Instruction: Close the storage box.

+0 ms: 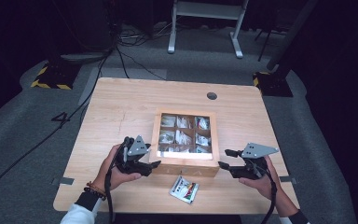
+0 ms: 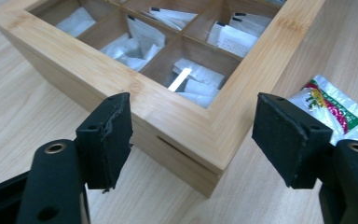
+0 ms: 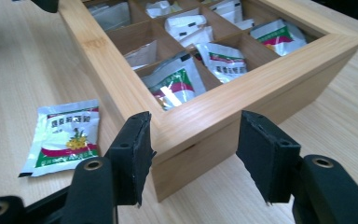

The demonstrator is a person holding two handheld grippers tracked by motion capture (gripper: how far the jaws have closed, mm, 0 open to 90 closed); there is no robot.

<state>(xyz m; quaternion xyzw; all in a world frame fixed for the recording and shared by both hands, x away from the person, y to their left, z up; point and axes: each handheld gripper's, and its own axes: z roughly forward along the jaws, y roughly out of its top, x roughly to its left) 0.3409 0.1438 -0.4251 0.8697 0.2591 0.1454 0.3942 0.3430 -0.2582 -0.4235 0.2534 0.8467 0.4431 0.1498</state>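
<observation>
A shallow wooden box (image 1: 185, 169) stands mid-table, divided into small compartments that hold white and foil sachets. Its top frame lies flat on the base with a thin seam between them (image 2: 177, 149). My left gripper (image 1: 154, 164) is open at the box's front left corner, and that corner (image 2: 200, 140) sits between the jaws without touching them. My right gripper (image 1: 222, 158) is open at the front right corner, which likewise sits between its pads (image 3: 191, 135). A loose foil sachet (image 1: 184, 189) with green and red print lies flat on the table just in front of the box (image 2: 338, 109) (image 3: 67, 135).
The wooden table (image 1: 121, 112) has bare room left of and behind the box, and a round cable hole (image 1: 211, 96) near its far edge. Beyond it, cables (image 1: 130, 37) and a white stand (image 1: 205, 11) are on the grey floor.
</observation>
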